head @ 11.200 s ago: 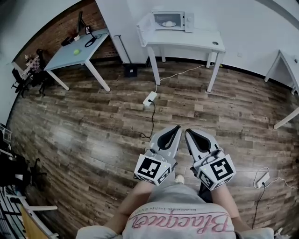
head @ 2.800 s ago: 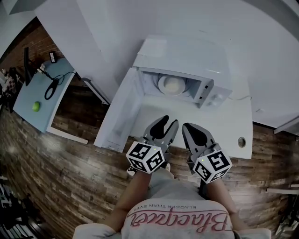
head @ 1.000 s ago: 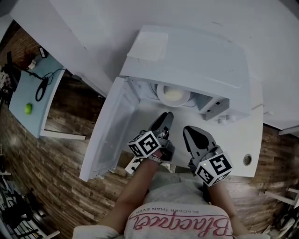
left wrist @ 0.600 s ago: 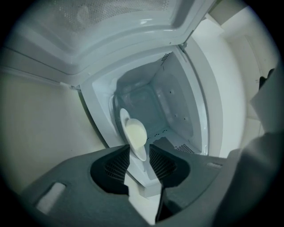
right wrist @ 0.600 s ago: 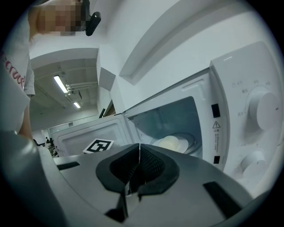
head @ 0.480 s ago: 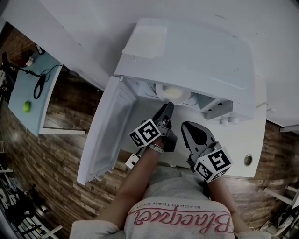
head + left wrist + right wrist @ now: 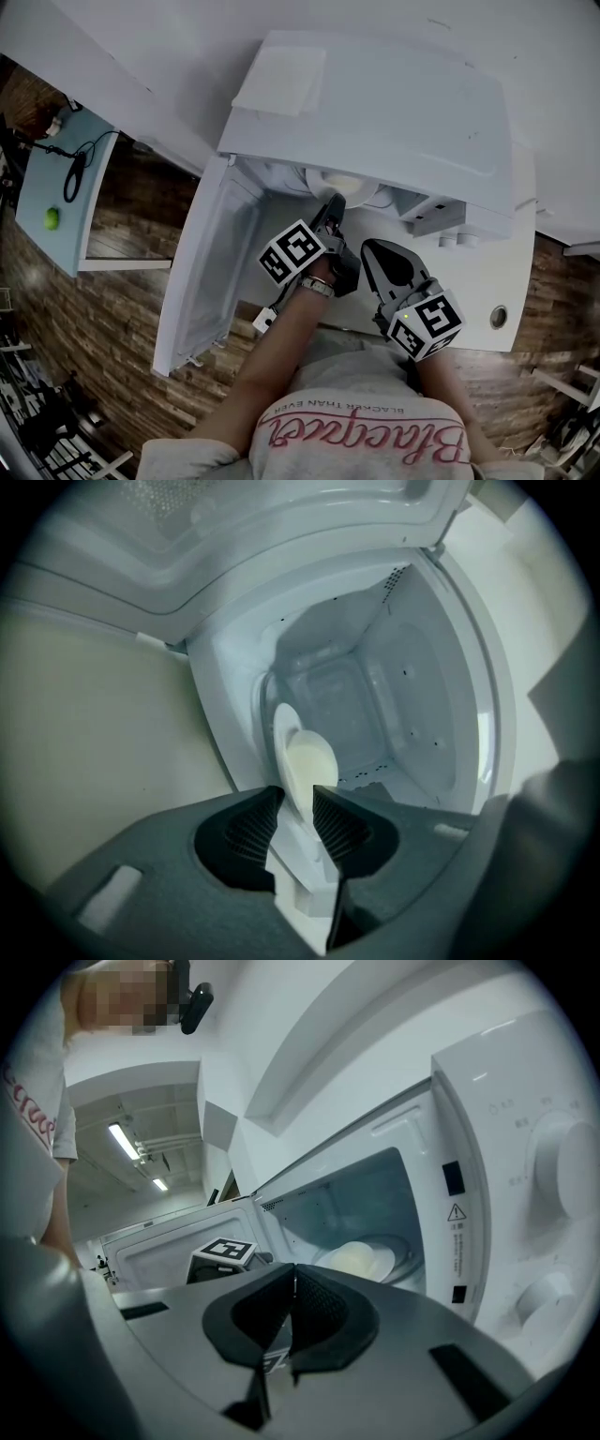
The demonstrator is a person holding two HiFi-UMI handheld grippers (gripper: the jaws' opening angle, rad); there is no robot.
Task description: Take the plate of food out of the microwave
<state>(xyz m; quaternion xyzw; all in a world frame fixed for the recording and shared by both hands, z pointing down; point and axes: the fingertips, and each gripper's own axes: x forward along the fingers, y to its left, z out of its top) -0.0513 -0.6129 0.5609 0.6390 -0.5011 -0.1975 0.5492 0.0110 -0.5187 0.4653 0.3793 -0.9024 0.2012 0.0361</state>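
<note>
Nearest, two grippers. Right gripper [image 7: 292,1274] held short of the one microwave [image 7: 375,103], jaws pressed together on nothing. Left gripper [image 7: 297,799] reaching into the cavity, jaws apart and just now closing, rim of the single plate [image 7: 281,726] between their tips, not yet pinched. One pale mound of food [image 7: 311,761] on it, inside, past the wide-open door [image 7: 202,272]; all on a white worktop [image 7: 487,300].

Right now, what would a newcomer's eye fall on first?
The white microwave stands open at centre, with the plate of food inside. The left gripper reaches into it, jaws apart but just closing, the plate's rim at their tips. The right gripper waits outside, jaws shut.
</note>
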